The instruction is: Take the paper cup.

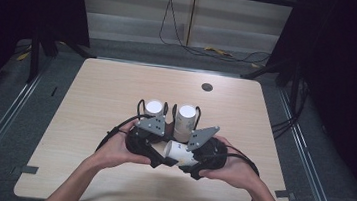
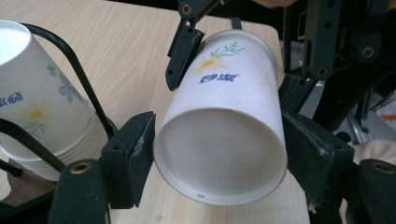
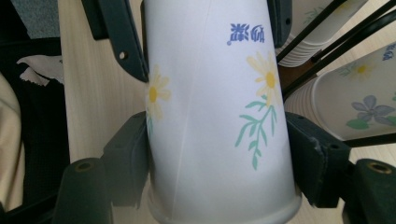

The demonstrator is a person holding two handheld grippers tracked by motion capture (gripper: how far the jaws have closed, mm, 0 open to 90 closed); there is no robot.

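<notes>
A white paper cup (image 1: pixel 179 152) with a flower print lies sideways in the air between my two grippers, just above the table near its front. In the left gripper view my left gripper (image 2: pixel 219 151) is shut on the cup (image 2: pixel 224 116) at its base end, and the recessed bottom faces the camera. In the right gripper view my right gripper (image 3: pixel 219 156) is shut on the cup (image 3: pixel 210 107) near its rolled rim. Both hands meet at the table's middle, left gripper (image 1: pixel 166 152) and right gripper (image 1: pixel 189 158).
Two stacks of matching cups stand in black wire holders just behind the grippers, one on the left (image 1: pixel 154 108) and one on the right (image 1: pixel 185 117). The wooden table (image 1: pixel 96 97) has a round cable hole (image 1: pixel 207 87) toward the back. Cables lie on the floor beyond it.
</notes>
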